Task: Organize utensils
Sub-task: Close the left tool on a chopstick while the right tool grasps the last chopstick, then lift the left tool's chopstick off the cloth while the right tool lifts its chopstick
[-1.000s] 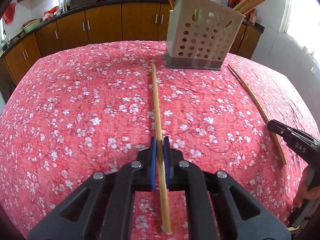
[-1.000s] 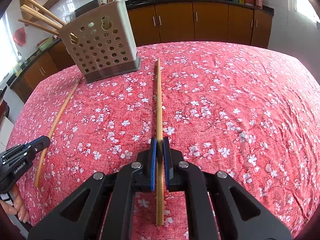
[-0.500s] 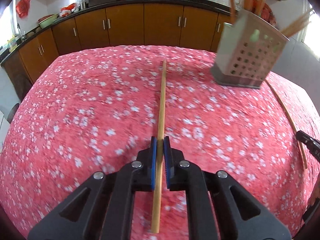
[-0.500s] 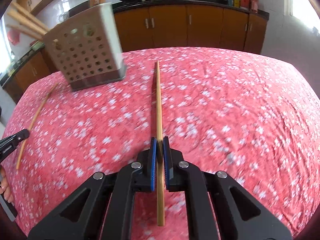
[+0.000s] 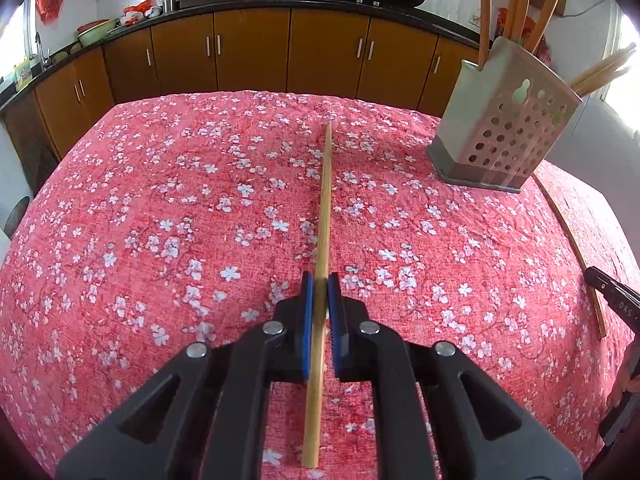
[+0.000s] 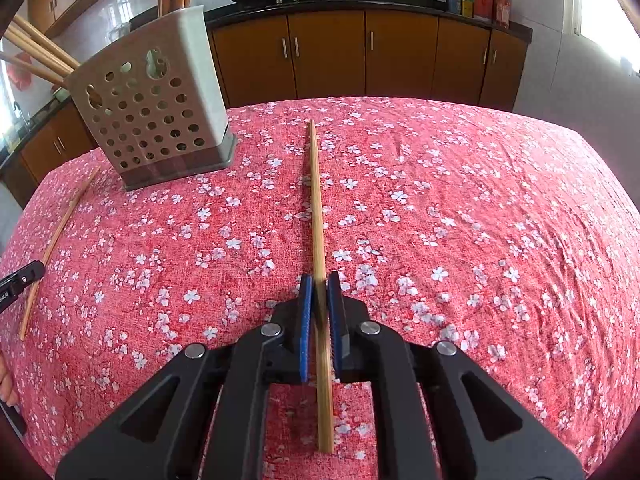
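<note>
My left gripper [image 5: 320, 280] is shut on a bamboo chopstick [image 5: 325, 208] that points forward over the red floral tablecloth [image 5: 160, 220]. My right gripper [image 6: 319, 280] is shut on another bamboo chopstick [image 6: 316, 200], also pointing forward. A perforated beige utensil holder [image 5: 500, 136] with several chopsticks in it stands at the right in the left wrist view, and at the left in the right wrist view [image 6: 152, 108]. A loose chopstick [image 5: 572, 248] lies on the cloth beside the holder; it also shows in the right wrist view [image 6: 56, 240].
Brown kitchen cabinets [image 5: 248, 52] and a dark counter with woks run behind the table. The other gripper's tip shows at the right edge of the left wrist view [image 5: 612, 296] and at the left edge of the right wrist view [image 6: 20, 280].
Both grippers have lifted and swung with their chopsticks: the holder has shifted right in the left view and left and nearer in the right view.
</note>
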`<state>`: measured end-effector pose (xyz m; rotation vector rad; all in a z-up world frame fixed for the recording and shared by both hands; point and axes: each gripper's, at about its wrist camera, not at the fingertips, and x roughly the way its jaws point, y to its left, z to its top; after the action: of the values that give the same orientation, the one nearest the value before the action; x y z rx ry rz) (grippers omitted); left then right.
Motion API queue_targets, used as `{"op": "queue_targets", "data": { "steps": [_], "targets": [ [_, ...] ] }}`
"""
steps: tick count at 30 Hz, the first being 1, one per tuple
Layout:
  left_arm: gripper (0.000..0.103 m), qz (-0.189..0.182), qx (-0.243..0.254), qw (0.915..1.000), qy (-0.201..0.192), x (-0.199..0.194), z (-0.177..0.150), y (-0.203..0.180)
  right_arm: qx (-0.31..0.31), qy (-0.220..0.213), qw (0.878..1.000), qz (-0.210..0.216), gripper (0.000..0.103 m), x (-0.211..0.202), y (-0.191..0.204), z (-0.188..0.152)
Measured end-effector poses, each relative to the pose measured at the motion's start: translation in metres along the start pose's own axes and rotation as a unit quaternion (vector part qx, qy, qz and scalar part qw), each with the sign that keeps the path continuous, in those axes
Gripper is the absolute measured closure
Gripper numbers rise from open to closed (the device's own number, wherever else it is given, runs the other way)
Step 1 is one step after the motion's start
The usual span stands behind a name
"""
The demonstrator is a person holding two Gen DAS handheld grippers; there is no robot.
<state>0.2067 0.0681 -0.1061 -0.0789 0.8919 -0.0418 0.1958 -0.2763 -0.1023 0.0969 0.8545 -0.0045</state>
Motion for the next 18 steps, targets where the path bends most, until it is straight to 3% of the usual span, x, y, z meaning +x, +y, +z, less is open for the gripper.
{"op": "queue_targets", "data": {
  "steps": [18],
  "targets": [
    [0.093, 0.008, 0.006, 0.9999, 0.0, 0.0013, -0.0007, -0.0033, 0.001, 0.0, 1.0, 0.002, 0.093, -0.0002, -0.0002, -0.0014]
  ]
}}
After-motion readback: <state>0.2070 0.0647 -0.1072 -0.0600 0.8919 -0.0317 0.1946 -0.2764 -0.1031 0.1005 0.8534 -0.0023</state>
